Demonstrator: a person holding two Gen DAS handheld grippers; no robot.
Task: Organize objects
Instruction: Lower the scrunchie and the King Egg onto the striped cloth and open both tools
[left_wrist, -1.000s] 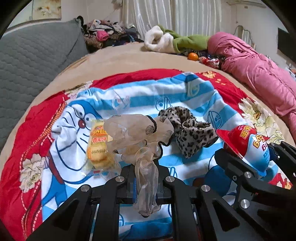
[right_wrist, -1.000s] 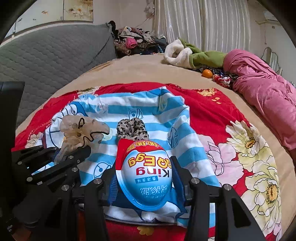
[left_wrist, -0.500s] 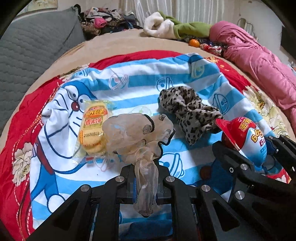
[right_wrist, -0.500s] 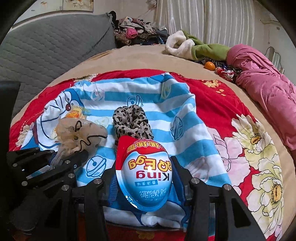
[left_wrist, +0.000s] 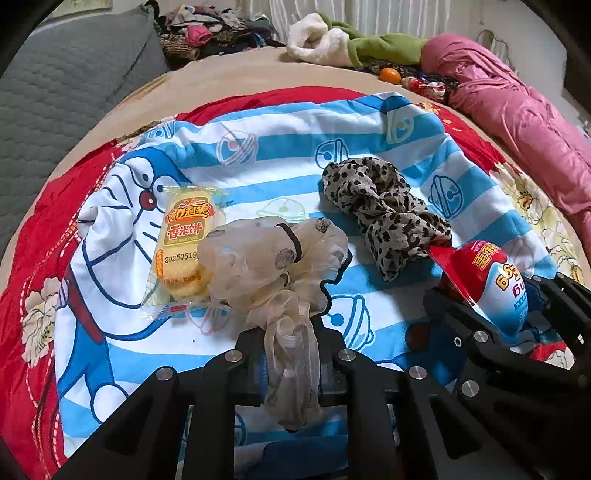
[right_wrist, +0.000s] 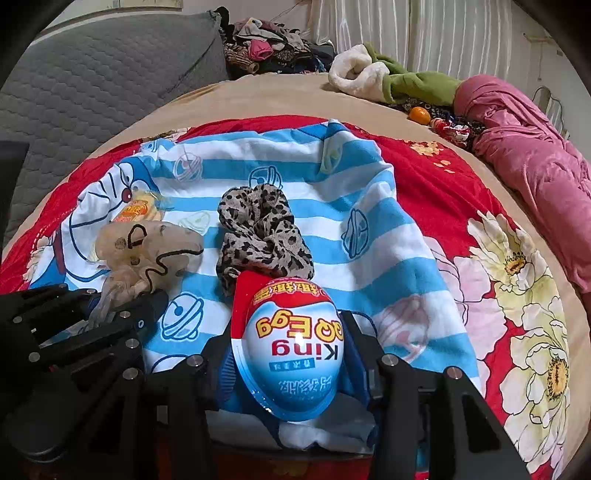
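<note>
My left gripper (left_wrist: 290, 350) is shut on a sheer beige scrunchie (left_wrist: 273, 258), held just above the blue-striped Doraemon cloth (left_wrist: 280, 147). The scrunchie also shows in the right wrist view (right_wrist: 147, 251). My right gripper (right_wrist: 291, 354) is shut on a red, white and blue King Egg toy (right_wrist: 295, 343), seen in the left wrist view at the right (left_wrist: 491, 280). A leopard-print scrunchie (left_wrist: 384, 218) lies on the cloth between the grippers, just beyond the egg (right_wrist: 258, 236). A yellow rice-cracker packet (left_wrist: 181, 251) lies on the cloth left of the beige scrunchie.
The cloth lies on a red floral blanket (right_wrist: 498, 258) over a tan bed. A grey quilted headboard (left_wrist: 55, 92) is at the left. A pink duvet (right_wrist: 535, 155), green and white plush clothing (right_wrist: 388, 77), an orange (right_wrist: 419, 114) and a clothes pile (right_wrist: 266, 44) lie at the back.
Both grippers have come lower and closer to the cloth with their loads. The cracker packet and leopard scrunchie now look nearer and larger.
</note>
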